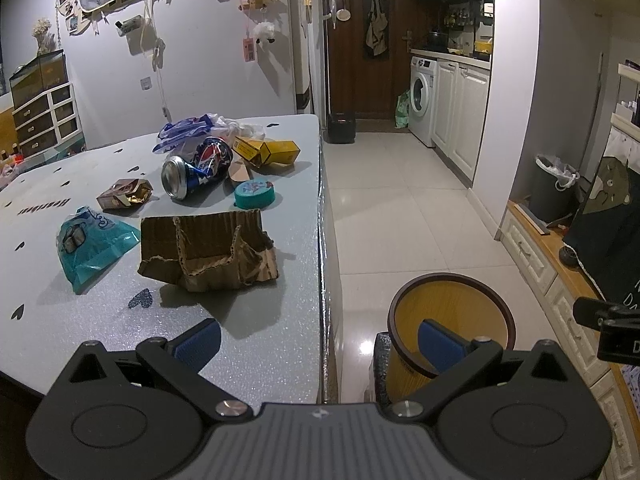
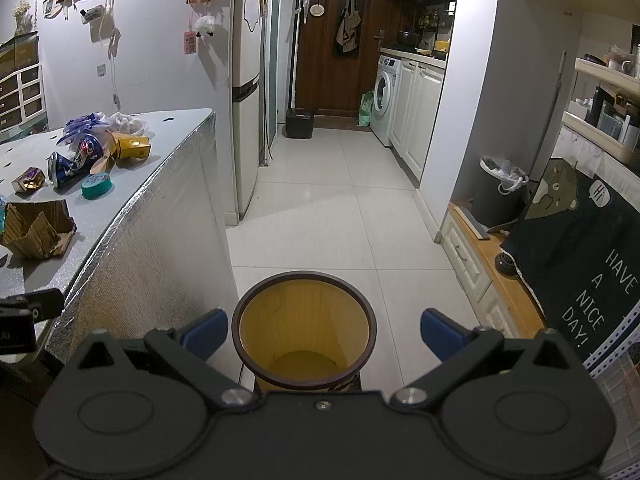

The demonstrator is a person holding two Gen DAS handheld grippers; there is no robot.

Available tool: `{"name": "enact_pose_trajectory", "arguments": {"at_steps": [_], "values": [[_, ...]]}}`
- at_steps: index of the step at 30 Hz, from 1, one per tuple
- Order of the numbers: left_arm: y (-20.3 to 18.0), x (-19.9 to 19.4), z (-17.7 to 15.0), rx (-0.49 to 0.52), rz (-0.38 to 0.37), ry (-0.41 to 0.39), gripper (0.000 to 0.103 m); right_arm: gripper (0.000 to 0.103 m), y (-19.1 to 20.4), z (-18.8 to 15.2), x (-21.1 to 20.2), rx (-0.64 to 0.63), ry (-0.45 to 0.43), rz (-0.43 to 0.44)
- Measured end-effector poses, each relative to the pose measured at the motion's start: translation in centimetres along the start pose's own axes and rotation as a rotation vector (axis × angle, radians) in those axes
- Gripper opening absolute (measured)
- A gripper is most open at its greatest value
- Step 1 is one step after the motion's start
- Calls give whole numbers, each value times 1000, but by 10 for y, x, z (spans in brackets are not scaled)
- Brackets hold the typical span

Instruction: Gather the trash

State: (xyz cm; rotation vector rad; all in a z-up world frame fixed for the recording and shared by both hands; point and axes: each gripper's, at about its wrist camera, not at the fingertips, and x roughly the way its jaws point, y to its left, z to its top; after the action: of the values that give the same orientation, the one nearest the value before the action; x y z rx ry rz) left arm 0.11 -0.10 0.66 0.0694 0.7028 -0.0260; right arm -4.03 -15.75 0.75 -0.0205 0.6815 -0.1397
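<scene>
Trash lies on the grey table [image 1: 260, 320]: torn cardboard [image 1: 208, 252], a teal wrapper [image 1: 92, 244], a crushed blue can [image 1: 196, 168], a teal lid [image 1: 255, 194], a brown packet [image 1: 124, 194], a yellow box [image 1: 268, 150] and a blue-white bag [image 1: 188, 128]. A yellow bin [image 1: 452, 320] with a dark rim stands on the floor beside the table; it also shows in the right wrist view [image 2: 304, 332]. My left gripper [image 1: 320, 340] is open and empty over the table's near right edge. My right gripper [image 2: 324, 330] is open and empty above the bin.
The table's silver side [image 2: 152, 248] drops to a white tiled floor [image 2: 340, 208]. A grey lined bin [image 2: 496, 192] stands on a low wooden cabinet at right, beside a dark cloth [image 2: 580, 264]. A fridge [image 2: 244, 92] and washing machine [image 2: 386, 96] line the corridor.
</scene>
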Motion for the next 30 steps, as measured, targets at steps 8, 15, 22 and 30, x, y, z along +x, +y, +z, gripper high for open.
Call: {"name": "enact_pose_trajectory", "arguments": {"at_steps": [8, 15, 22, 30], "values": [[0, -4, 0, 1, 1, -2, 103, 103, 1, -1, 0, 0, 0, -1], [-1, -4, 2, 0, 1, -4, 103, 103, 1, 0, -2, 0, 0, 0], [-1, -4, 1, 1, 1, -5, 103, 103, 2, 0, -2, 0, 0, -1], [-2, -6, 0, 2, 0, -11, 103, 103, 0, 1, -6, -2, -2, 0]]}}
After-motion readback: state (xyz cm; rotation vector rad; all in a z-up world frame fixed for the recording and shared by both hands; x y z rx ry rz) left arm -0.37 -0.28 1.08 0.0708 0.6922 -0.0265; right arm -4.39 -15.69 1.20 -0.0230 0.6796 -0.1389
